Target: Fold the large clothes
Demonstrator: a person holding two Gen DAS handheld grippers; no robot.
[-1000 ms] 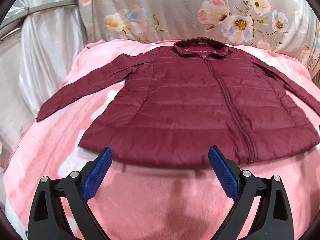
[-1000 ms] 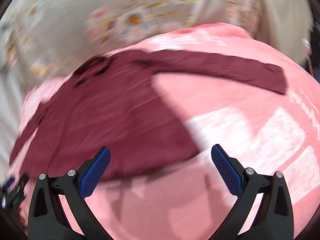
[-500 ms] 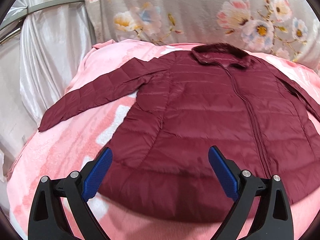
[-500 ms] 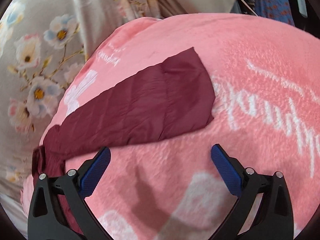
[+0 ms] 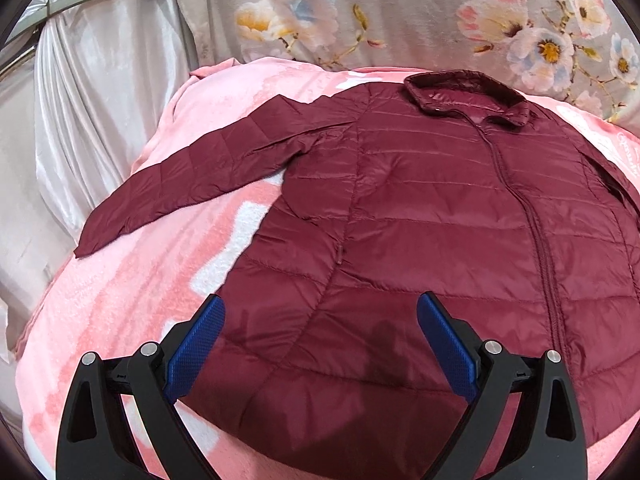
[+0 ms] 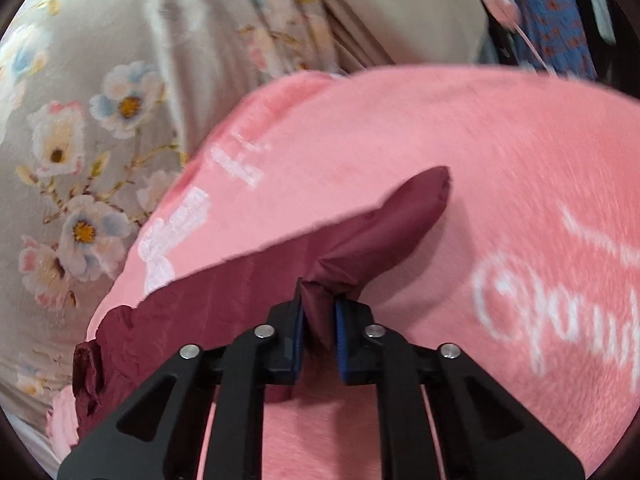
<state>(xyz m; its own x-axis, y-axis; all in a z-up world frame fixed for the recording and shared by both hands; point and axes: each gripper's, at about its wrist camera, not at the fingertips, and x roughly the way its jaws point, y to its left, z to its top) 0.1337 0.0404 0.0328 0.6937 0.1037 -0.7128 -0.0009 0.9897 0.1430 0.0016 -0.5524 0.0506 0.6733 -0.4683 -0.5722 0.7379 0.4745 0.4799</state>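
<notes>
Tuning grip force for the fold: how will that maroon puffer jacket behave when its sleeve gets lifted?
Likely floppy: the sleeve already bunches and droops where the right gripper pinches it. Probably light for its size, given the thin quilted puffer jacket. Its glossy shell may slip; the left gripper hovers open.

Left gripper jaws spread wide, hovering, holding nothing; right gripper jaws pinched on fabric.

Jacket: maroon, quilted, zipped shut, front up, flat on the pink blanket. Collar at the far edge, hem toward the near edge. One sleeve lies straight out toward the blanket's left edge; other sleeve bunched and raised off the blanket near its cuff.
</notes>
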